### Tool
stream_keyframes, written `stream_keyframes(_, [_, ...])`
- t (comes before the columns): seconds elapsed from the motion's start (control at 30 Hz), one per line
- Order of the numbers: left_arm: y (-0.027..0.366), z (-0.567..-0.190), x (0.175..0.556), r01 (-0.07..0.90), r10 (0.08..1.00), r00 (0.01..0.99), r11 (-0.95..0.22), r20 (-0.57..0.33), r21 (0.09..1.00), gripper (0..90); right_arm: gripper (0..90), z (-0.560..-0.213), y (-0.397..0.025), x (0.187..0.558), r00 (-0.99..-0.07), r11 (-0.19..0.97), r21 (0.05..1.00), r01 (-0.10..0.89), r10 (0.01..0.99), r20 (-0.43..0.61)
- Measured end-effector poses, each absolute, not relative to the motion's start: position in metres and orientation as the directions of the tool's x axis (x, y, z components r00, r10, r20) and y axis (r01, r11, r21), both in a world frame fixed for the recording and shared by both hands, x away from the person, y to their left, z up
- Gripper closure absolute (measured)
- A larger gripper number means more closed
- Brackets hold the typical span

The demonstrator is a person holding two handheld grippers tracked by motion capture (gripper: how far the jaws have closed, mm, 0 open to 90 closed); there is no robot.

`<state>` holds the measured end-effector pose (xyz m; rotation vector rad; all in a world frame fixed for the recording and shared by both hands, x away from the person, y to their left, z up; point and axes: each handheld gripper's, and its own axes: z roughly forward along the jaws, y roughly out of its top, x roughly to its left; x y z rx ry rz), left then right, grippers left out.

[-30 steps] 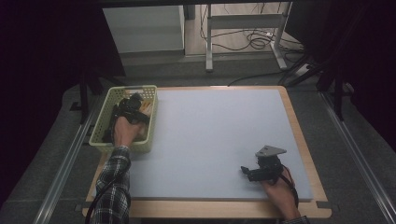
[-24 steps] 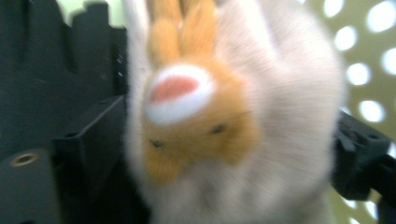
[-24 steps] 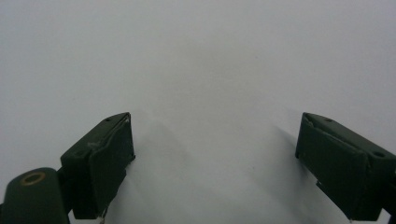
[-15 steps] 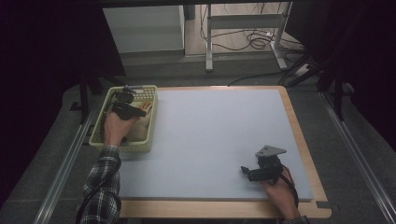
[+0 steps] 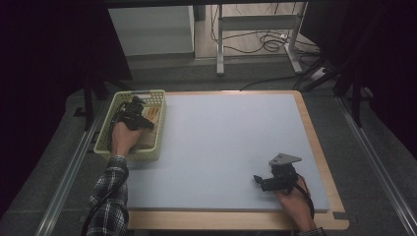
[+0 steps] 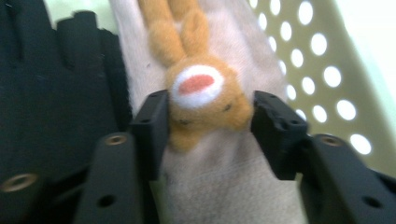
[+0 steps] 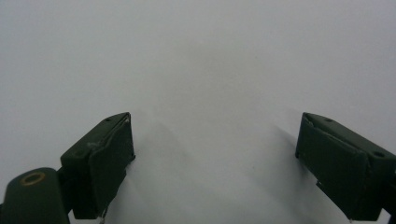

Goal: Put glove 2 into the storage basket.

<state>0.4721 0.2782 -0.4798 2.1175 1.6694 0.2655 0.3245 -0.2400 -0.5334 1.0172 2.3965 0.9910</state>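
An orange plush toy [image 6: 201, 95] with a white-and-red snout lies on a beige cloth [image 6: 224, 186] inside the pale green perforated basket [image 5: 129, 156] at the table's left edge. My left gripper [image 6: 210, 121] reaches into the basket [image 6: 327, 70], and its jaws press on both sides of the toy's head. In the high view the left gripper [image 5: 140, 119] sits over the basket's middle. My right gripper [image 5: 259, 180] rests low at the near right of the grey mat, open, with nothing between its jaws [image 7: 215, 158].
A black fabric item [image 6: 46, 93] lies beside the toy in the basket. The grey mat [image 5: 221, 132] covers the wooden table [image 5: 314, 147]. Table legs and cables [image 5: 265, 42] stand on the floor beyond the far edge.
The left hand has pushed deeper into the basket and settled with its gripper on the plush toy. The right gripper has stayed still.
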Motion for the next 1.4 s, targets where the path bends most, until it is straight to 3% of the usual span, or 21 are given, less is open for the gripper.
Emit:
stream_keyframes(0.17, [0.285,-0.468,0.465,0.824,0.966,0.237,-0.143,-0.105,0.548,19.4,11.0,-0.533,-0.240,0.325,-0.679,0.495,0.720,0.486,0.733,-0.046])
stream_keyframes(0.37, [0.287,-0.460,0.456,0.786,0.956,0.272,-0.157,-0.106,0.598,7.6,11.0,-0.533,-0.240,0.325,-0.679,0.496,0.720,0.486,0.733,-0.047])
stream_keyframes(0.47, [0.286,-0.456,0.449,0.760,0.943,0.305,-0.157,-0.132,0.631,5.3,11.0,-0.533,-0.240,0.325,-0.679,0.496,0.720,0.485,0.733,-0.048])
stream_keyframes(1.1, [0.275,-0.440,0.423,0.677,0.910,0.414,-0.285,-0.031,0.679,2.1,11.0,-0.533,-0.240,0.325,-0.679,0.496,0.719,0.486,0.733,-0.047])
stream_keyframes(1.4, [0.268,-0.436,0.411,0.651,0.892,0.451,-0.302,-0.035,0.697,1.9,11.0,-0.533,-0.240,0.325,-0.679,0.496,0.719,0.486,0.733,-0.047])
